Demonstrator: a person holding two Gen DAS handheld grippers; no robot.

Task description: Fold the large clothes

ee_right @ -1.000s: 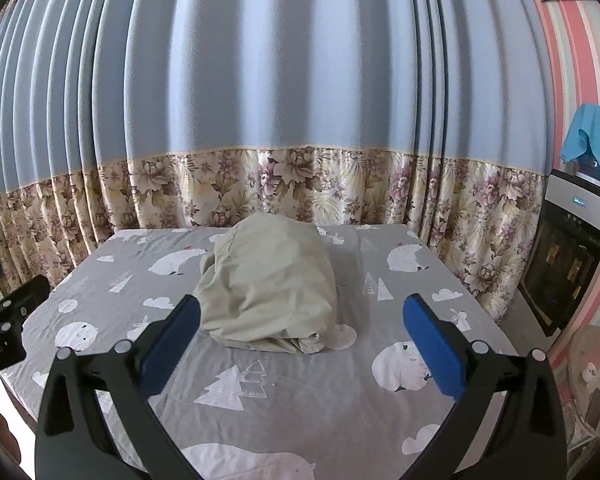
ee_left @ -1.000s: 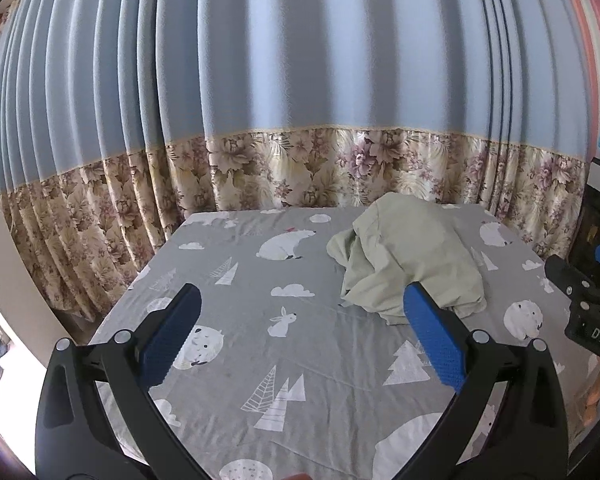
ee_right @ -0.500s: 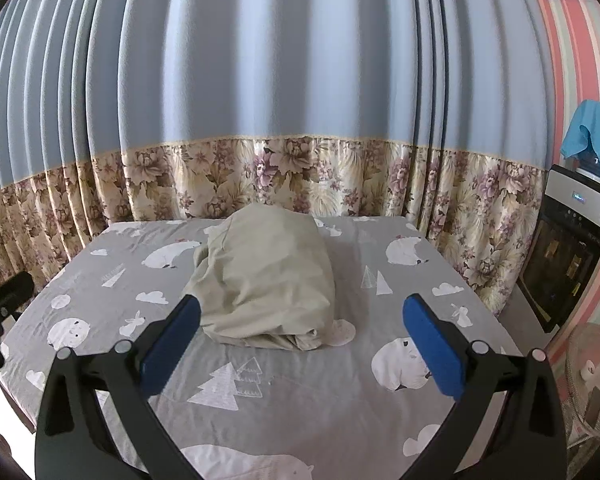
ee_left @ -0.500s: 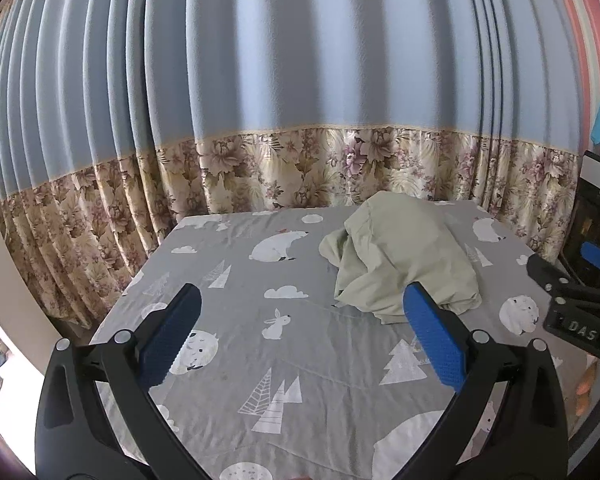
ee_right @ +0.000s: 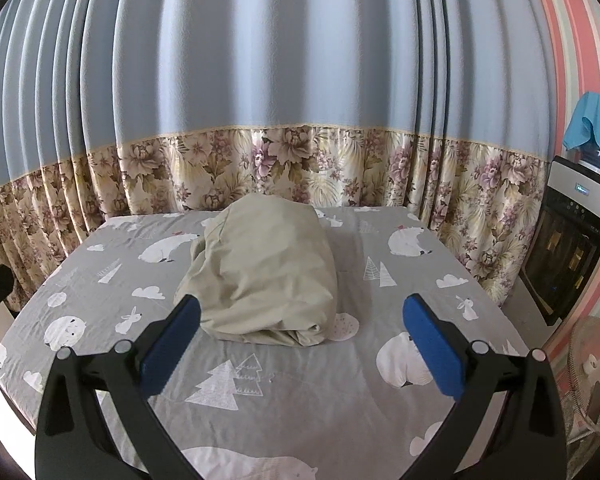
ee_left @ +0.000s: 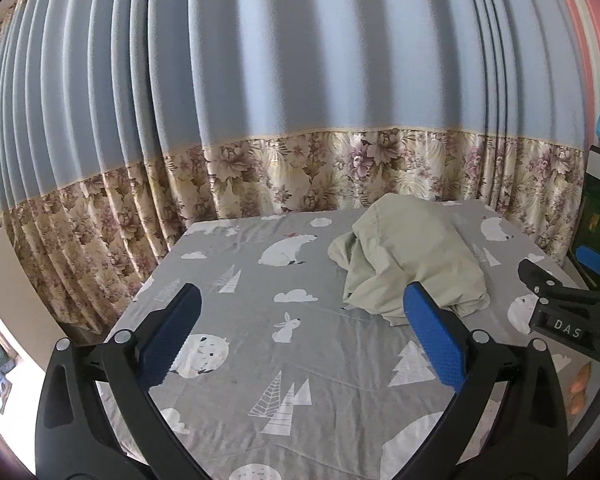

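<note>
A crumpled beige garment [ee_right: 266, 276] lies heaped toward the far middle of the bed [ee_right: 300, 400]. The right tongs [ee_right: 300, 334], spread wide and empty, hang near its front edge. The left tongs [ee_left: 300, 334], equally wide, have it ahead-right.
</note>
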